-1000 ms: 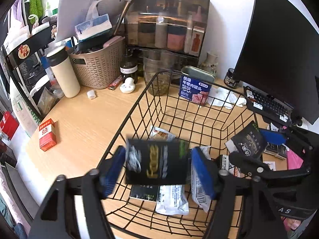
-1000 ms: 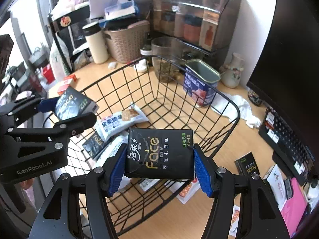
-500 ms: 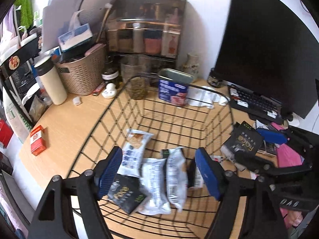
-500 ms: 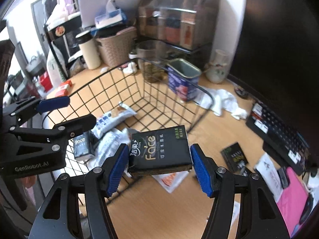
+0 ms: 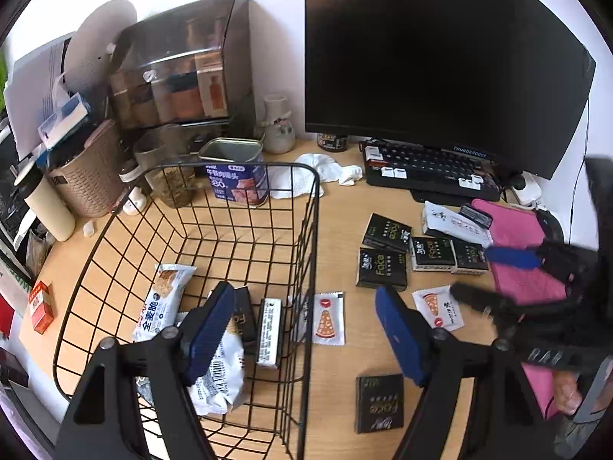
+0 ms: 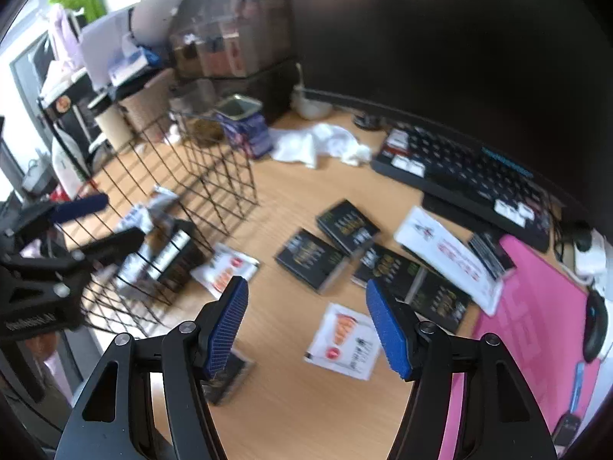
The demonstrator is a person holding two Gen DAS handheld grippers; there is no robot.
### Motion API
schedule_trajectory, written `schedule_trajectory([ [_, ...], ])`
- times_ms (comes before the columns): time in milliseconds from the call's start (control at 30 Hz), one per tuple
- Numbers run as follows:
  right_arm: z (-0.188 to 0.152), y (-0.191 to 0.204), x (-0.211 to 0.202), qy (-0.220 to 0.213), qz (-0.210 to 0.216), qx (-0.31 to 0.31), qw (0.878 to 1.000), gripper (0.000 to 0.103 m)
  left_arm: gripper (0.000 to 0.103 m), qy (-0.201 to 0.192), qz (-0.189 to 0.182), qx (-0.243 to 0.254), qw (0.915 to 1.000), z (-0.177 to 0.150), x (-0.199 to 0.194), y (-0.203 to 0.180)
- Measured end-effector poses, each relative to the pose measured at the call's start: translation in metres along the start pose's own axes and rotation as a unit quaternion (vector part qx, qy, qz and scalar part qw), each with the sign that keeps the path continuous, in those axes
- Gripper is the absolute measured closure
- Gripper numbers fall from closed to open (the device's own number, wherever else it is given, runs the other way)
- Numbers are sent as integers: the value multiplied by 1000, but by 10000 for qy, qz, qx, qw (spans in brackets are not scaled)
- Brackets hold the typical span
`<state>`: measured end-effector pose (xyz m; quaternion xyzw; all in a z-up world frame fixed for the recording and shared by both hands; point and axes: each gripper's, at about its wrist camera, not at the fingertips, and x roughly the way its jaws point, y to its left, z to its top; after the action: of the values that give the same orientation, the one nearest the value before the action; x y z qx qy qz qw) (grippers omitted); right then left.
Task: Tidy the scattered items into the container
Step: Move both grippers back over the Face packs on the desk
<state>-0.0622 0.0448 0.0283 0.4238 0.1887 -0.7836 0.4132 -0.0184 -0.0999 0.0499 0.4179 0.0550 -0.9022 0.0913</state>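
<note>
Both claws, each clamped on a Face tissue pack 1 s ago, now gape empty – left claw [image 5: 306, 329] over wire basket [image 5: 312, 230] rim, right claw [image 6: 306, 324] above desk [image 6: 291, 414]; snacks and packs inside, roughly 5 "Face" tissue packs [image 5: 381, 272] plus 2 pizza sachets [image 5: 326, 318] left outside

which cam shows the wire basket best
The left wrist view: the wire basket is sharp there, its rim, walls and the snack packets inside all visible. The right wrist view shows it motion-blurred at the left, partly hidden behind the left claw.
</note>
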Motion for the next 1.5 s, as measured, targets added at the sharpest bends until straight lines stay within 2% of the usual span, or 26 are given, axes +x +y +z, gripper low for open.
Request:
schedule_trajectory([
  [167, -28, -5, 22, 237, -49, -30, 9997, 38, 22, 429, -497, -187, 9977, -21, 13, -14],
  [200, -34, -11, 26, 285, -55, 58, 9996, 38, 15, 510, -513, -105, 9973, -28, 17, -22],
  [233, -40, -21, 29, 329, -82, 190, 9992, 38, 14, 512, -354, 34, 9981, -34, 19, -32],
  [267, -45, -27, 31, 350, -100, 280, 9989, 38, 13, 497, -36, 290, 9983, -41, 22, -43],
  [367, -62, -49, 34, 421, -166, 568, 9974, 38, 13, 474, 733, 800, 9930, -53, 28, -68],
  [433, -75, -58, 34, 483, -171, 661, 9965, 38, 13, 443, 894, 844, 9914, -54, 28, -72],
  [600, -90, -70, 34, 565, -237, 718, 9955, 38, 13, 97, 691, 678, 9953, -47, 9, -78],
  [667, -92, -74, 32, 566, -197, 808, 9949, 38, 13, -4, 469, 696, 9965, -45, 3, -84],
  [800, -91, -76, 25, 489, -176, 844, 9951, 38, 13, -285, 314, 1005, 9940, -43, -14, -103],
  [933, -90, -76, 19, 429, -174, 851, 9953, 38, 13, 148, 28, 1188, 9928, -53, 4, -121],
  [1033, -92, -76, 17, 431, -136, 880, 9951, 38, 13, 546, -26, 1278, 9903, -70, 27, -126],
  [1167, -94, -74, 15, 420, -137, 825, 9956, 38, 13, 1028, -89, 1006, 9896, -87, 57, -111],
  [1500, -96, -67, 24, 503, -158, 757, 9957, 38, 13, 1466, -192, 706, 9865, -103, 92, -88],
])
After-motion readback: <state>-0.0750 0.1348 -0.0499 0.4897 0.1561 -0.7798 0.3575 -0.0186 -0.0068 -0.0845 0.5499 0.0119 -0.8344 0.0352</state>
